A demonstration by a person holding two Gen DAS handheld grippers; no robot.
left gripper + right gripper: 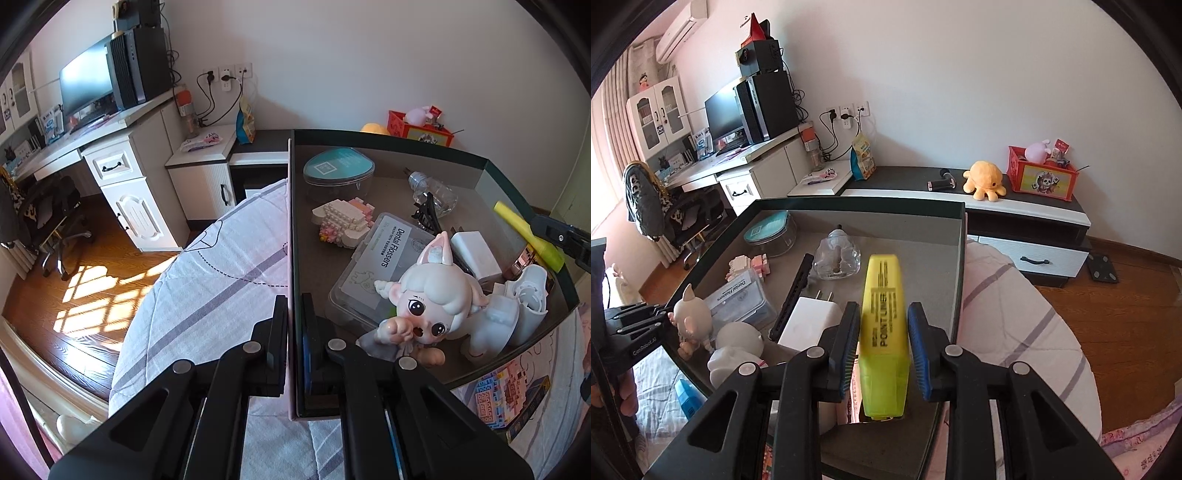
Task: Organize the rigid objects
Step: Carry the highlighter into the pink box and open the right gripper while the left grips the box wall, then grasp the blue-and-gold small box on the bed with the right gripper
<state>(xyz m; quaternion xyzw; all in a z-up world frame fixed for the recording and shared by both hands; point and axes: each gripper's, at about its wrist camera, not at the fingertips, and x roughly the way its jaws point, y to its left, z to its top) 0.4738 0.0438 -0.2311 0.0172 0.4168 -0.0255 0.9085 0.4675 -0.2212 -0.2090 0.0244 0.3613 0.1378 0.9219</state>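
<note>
Pinching box wall (291,258): left gripper (294,325) | right gripper (882,347) clamps highlighter (884,332) above box's right side

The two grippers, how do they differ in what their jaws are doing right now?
The left gripper is shut on the thin side wall of the box; the right gripper is shut on a yellow highlighter. The left jaws stand almost together, the right jaws wider apart around the highlighter's body. Both are black and both hold something at the same box.
</note>
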